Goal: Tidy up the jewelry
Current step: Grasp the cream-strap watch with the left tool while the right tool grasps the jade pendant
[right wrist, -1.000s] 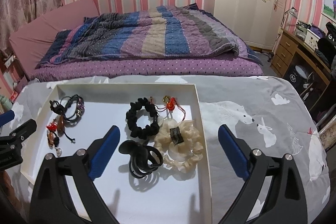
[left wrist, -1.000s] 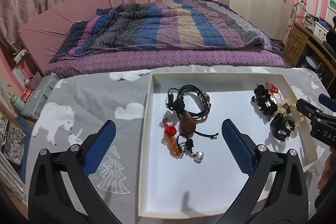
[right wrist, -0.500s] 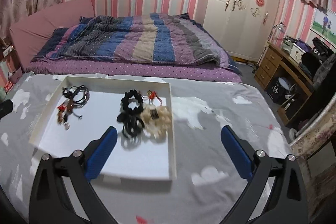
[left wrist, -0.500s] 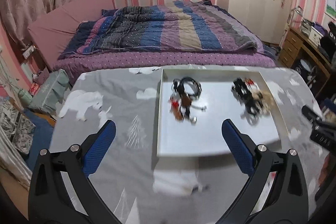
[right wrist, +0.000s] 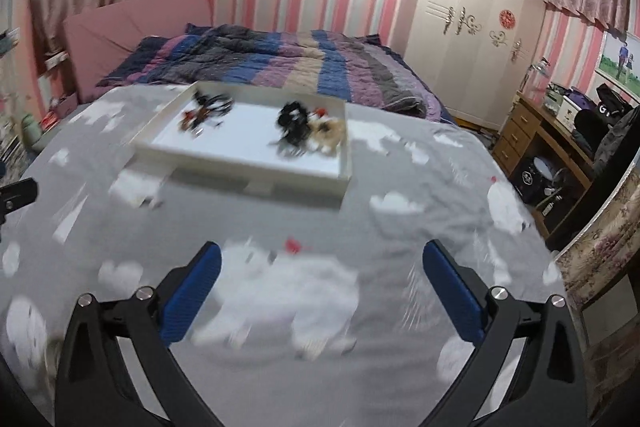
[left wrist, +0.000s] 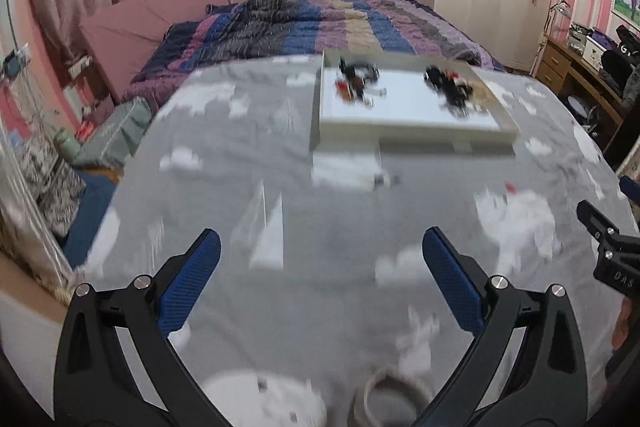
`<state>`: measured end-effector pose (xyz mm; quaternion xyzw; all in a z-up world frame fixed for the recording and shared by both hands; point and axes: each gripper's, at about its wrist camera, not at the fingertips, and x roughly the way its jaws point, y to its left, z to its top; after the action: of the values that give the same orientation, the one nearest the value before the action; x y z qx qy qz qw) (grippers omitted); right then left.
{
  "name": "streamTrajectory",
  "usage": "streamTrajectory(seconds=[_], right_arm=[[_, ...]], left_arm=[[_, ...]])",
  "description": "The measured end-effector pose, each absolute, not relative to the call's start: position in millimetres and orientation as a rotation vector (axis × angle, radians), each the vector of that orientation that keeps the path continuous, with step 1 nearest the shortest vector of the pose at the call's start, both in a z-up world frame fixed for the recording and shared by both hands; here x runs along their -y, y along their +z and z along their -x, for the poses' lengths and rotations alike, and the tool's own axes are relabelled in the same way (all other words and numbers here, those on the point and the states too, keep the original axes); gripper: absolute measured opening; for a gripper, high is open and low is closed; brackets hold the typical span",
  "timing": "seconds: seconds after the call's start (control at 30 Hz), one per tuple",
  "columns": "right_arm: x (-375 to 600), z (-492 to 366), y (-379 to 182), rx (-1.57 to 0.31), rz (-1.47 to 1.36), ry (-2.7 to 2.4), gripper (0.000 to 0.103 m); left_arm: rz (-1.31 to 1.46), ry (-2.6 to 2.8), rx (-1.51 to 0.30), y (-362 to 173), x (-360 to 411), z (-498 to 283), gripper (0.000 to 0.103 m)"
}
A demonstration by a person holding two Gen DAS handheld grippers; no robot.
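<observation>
A white tray (left wrist: 408, 131) lies far off on the grey printed table cover, also seen in the right wrist view (right wrist: 240, 163). Inside it, a dark cord-and-bead jewelry pile (left wrist: 356, 81) lies at the left and black and cream hair ties (left wrist: 456, 89) at the right; the right wrist view shows the cord pile (right wrist: 208, 109) and the hair ties (right wrist: 308, 129). My left gripper (left wrist: 320, 279) is open and empty, well back from the tray. My right gripper (right wrist: 320, 279) is open and empty, equally far back. Both views are blurred.
A bed with a striped quilt (left wrist: 320, 23) stands behind the table. A wooden desk (right wrist: 552, 135) and a white wardrobe (right wrist: 472, 27) are at the right. A pale round object and a ring-shaped thing (left wrist: 384, 399) lie at the table's near edge.
Both grippers have pulled back and up from the tray, which now looks small and far away. Both stay open and empty. The jewelry stays in the tray.
</observation>
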<state>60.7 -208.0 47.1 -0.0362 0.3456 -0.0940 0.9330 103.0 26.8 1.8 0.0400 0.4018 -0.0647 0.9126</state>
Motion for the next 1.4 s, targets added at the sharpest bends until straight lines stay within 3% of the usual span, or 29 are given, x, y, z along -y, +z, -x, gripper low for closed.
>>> streamTrajectory(seconds=[0.3, 0.63, 0.77, 0.93, 0.97, 1.03, 1.07, 1.2, 1.3, 1.37, 1.4], right_arm=[[184, 23, 6, -0.693, 0.047, -0.133, 0.101], [166, 57, -31, -0.735, 0.008, -0.076, 0.101], [159, 62, -40, -0.753, -0.002, -0.059, 0.1], [154, 67, -42, -0.754, 0.013, -0.044, 0.099], [152, 67, -43, -0.758, 0.023, -0.045, 0.097], [153, 64, -45, -0.776, 0.02, -0.02, 0.076], [154, 62, -47, -0.786, -0.003, 0.003, 0.073], [155, 58, -47, -0.794, -0.023, 0.038, 0.049], [156, 55, -47, -0.794, -0.036, 0.053, 0.04], [158, 52, -46, -0.789, -0.047, 0.062, 0.036], [158, 50, -46, -0.793, -0.051, 0.075, 0.025]], left_arm=[[-0.064, -0.139, -0.85, -42, -32, -35, 0.1], [-0.066, -0.156, -0.876, -66, -32, -15, 0.099], [-0.041, -0.181, -0.907, -72, -37, -17, 0.083], [-0.04, -0.2, -0.924, -75, -37, -23, 0.074], [-0.042, -0.203, -0.927, -75, -36, -25, 0.069], [-0.046, -0.213, -0.935, -77, -35, -29, 0.063], [-0.046, -0.219, -0.945, -79, -34, -32, 0.059], [-0.048, -0.236, -0.967, -85, -32, -36, 0.052], [-0.037, -0.252, -0.969, -85, -32, -37, 0.046], [-0.029, -0.265, -0.981, -87, -32, -39, 0.03], [-0.028, -0.271, -0.986, -88, -32, -40, 0.026]])
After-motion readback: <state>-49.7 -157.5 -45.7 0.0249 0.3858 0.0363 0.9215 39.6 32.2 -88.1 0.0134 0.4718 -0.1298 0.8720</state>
